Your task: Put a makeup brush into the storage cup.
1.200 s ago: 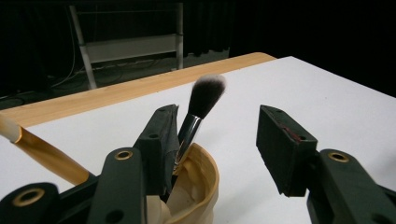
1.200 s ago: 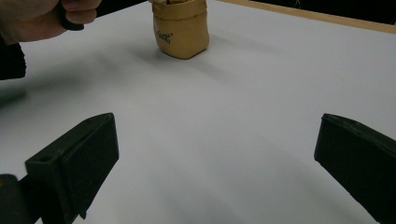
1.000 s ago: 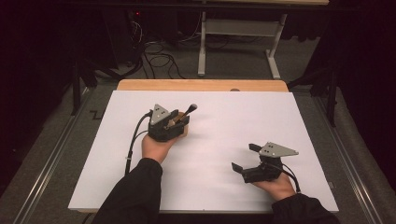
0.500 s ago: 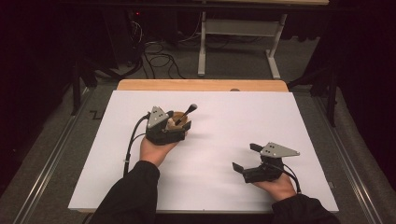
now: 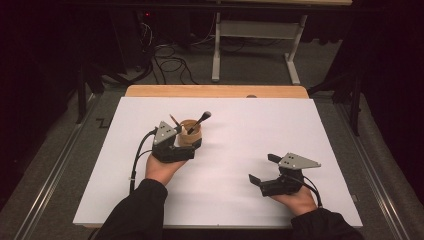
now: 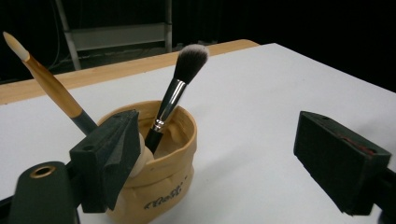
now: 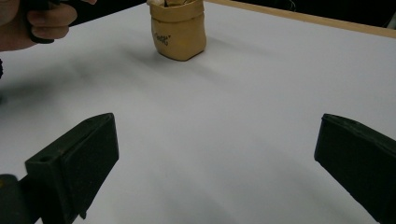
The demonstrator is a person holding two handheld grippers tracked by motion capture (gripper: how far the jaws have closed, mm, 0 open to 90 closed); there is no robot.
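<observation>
- High view: my left gripper (image 5: 186, 142) sits at the tan cup (image 5: 190, 131) on the white table (image 5: 240, 150). Its jaws have just been opening and now stand spread, one on the near-left of the cup, the other clear of it, so nothing is clamped. The makeup brush (image 5: 199, 122) and the wooden brush (image 5: 175, 120) stand inside the cup. I judge the placing done, the release nearly finished; backing off from the cup is left.
- High view: my right gripper (image 5: 260, 170) rests well apart from the cup, to its near-right, jaws spread and empty.
- Left gripper view: the left-hand jaw is right at the cup (image 6: 156, 163), touching or just off, I can't tell. The other jaw is well clear to the right. The makeup brush (image 6: 175, 93) has its long axis steep, bristle head up, tilted right and away. The wooden brush (image 6: 46, 79) leans the opposite way, pale tip up-left. The cup stands upright, mouth up.
- Right gripper view: both jaws are wide with bare table between them. The cup (image 7: 178, 29) stands far ahead, with my left hand (image 7: 35, 21) to its left.
</observation>
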